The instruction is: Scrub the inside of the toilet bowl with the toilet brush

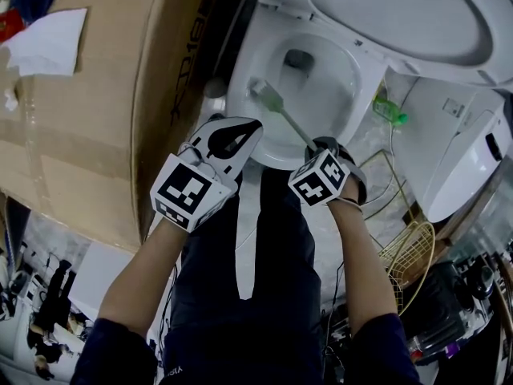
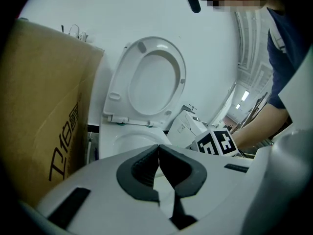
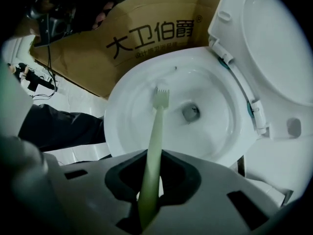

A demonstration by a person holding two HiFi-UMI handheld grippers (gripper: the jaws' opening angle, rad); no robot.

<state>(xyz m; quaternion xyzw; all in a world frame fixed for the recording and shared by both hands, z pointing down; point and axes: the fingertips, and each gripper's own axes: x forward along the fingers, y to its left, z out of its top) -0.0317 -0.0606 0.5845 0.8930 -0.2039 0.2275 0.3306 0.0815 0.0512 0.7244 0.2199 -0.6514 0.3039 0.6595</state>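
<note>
The white toilet bowl [image 1: 240,95] stands open with its seat and lid [image 1: 401,14] raised. A pale green toilet brush [image 1: 282,112] reaches into it, and its head [image 1: 260,91] rests against the bowl's left inner wall. My right gripper [image 1: 319,146] is shut on the brush handle just over the front rim. In the right gripper view the handle [image 3: 155,141] runs up from the right gripper [image 3: 152,182] to the brush head [image 3: 161,96], left of the drain [image 3: 190,112]. My left gripper [image 1: 232,137] hovers at the bowl's front left rim, shut and empty; in its own view the left gripper [image 2: 159,153] shows its pads meeting.
A large cardboard box [image 1: 104,95] stands close against the toilet's left side. To the right are another white fixture [image 1: 465,151], a green-topped object [image 1: 390,111] and a wire basket [image 1: 409,251]. The person's dark trouser legs [image 1: 240,287] stand in front of the bowl.
</note>
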